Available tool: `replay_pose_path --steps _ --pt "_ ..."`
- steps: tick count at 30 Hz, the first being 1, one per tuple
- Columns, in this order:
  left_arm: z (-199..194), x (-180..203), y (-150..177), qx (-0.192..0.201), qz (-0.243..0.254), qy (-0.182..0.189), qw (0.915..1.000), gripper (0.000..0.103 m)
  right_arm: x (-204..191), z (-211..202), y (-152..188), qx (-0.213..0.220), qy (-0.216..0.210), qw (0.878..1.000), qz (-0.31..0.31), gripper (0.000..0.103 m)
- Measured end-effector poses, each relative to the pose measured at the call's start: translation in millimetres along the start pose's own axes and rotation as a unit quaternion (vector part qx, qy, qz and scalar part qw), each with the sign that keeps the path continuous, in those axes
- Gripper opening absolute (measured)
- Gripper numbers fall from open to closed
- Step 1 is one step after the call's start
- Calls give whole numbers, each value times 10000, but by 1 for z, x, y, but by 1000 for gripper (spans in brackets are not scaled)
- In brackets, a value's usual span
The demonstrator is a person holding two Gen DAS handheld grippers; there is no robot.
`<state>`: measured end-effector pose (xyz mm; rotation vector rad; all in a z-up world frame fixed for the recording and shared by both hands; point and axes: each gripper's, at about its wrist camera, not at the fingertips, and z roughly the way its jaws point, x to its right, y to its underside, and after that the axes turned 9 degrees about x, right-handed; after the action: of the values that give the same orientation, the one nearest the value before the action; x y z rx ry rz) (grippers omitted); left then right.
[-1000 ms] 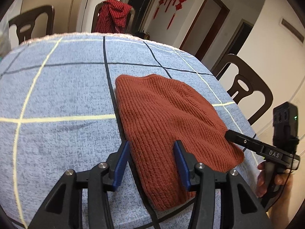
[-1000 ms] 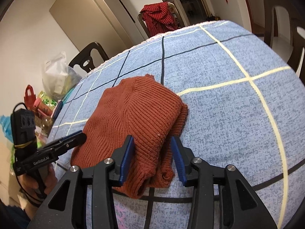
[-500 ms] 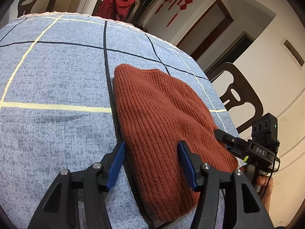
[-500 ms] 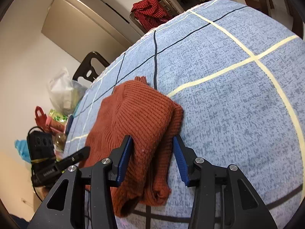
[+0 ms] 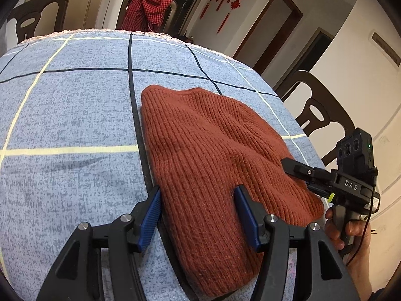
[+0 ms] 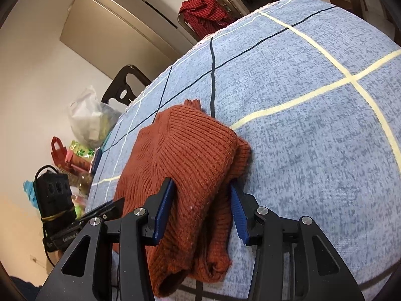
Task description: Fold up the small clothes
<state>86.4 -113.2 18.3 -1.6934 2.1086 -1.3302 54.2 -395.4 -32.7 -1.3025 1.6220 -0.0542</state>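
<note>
Rust ribbed knit garment (image 5: 213, 155), folded, layered

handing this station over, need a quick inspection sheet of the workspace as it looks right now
surface: table under a blue checked cloth, flat.
job's things: rust knit garment, folded over, layered edge toward the right gripper.
clutter: nothing seen on the cloth.
grippers: left gripper open, straddling the garment's near edge; right gripper open around the layered edge.
cables: thin black lead by the right hand.
surroundings: dark chairs, red checked cloth on one, bags beside the table.
</note>
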Motion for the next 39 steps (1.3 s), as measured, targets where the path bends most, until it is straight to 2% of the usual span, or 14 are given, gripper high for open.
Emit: replay_pose_path --steps 11,14,16,19,24,28,39 --pt "5 6 0 46 207 -157 9997 61 3 4 0 -121 -143 9998 15 34" --pt "4 10 -2 53 286 -171 9994 53 4 5 -1 -129 -214 9997 79 30" --pt "0 14 -4 100 419 -207 9989 43 -1 2 -1 -115 -183 9998 34 28" --pt "-8 20 -9 189 534 -145 9983 36 -13 -7 -4 11 -288 9996 -71 25" --pt "-22 29 -16 373 659 50 9971 34 -39 -22 -8 194 -487 9981 -320 17" --pt "-29 32 -18 460 701 178 9963 34 -54 -28 -7 250 -445 9972 -545 17" --pt "-35 23 -17 479 614 367 9963 34 -55 -32 -3 254 -398 9976 -509 16"
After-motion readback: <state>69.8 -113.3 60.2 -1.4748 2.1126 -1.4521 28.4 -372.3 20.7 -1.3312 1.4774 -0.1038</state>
